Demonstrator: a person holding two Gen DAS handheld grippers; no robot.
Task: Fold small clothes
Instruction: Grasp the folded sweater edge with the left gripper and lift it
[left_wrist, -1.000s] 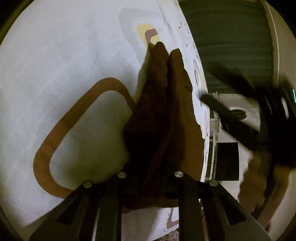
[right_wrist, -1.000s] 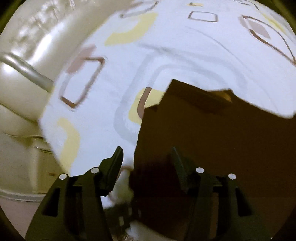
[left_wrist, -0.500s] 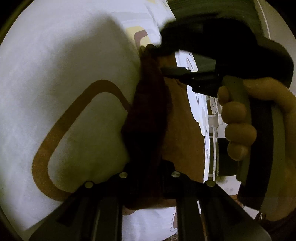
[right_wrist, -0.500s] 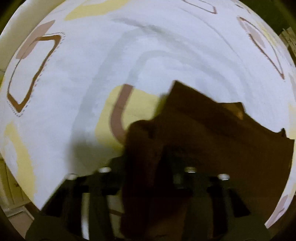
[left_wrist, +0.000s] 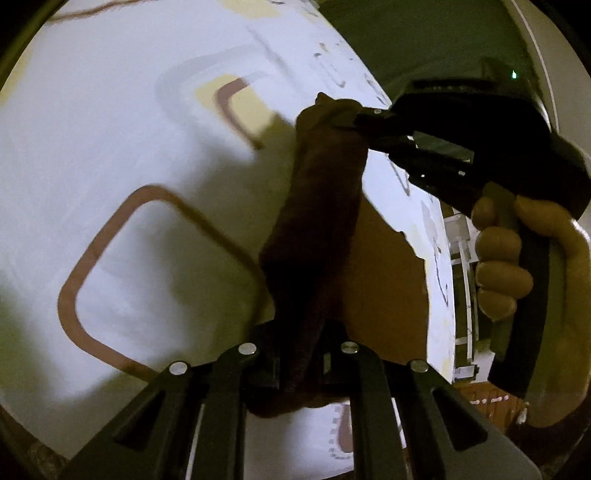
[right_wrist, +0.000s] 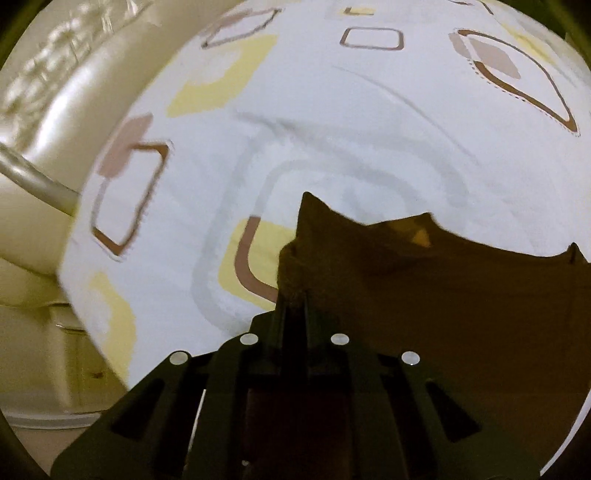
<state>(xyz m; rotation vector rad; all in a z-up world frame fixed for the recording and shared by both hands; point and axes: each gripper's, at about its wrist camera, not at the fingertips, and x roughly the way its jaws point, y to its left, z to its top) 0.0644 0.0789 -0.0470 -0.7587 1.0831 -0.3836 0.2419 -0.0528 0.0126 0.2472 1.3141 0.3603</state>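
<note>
Left gripper (left_wrist: 295, 369) is nearest the lens in the left wrist view: jaws clamped on the near end of the brown garment (left_wrist: 317, 236), fabric bunched between the fingers. Past it, the garment's gathered edge runs up to the right gripper (left_wrist: 347, 120), jaws closing on the far corner, cloth pinched between them; the person's hand (left_wrist: 517, 266) wraps its handle. In the right wrist view the same right gripper (right_wrist: 293, 295) bites the left corner of the garment (right_wrist: 443, 295), the rest spreading to the right of it over the patterned sheet (right_wrist: 332, 110).

Status, my read: 1 edge is picked up at 2 points, the body of the garment lies on the sheet. Fold is started, not laid over. Left to do: carry the lifted edge across, set it down, flatten, probably 1 more fold. Cream upholstered surface (right_wrist: 44, 110) sits beyond the sheet's left edge.
</note>
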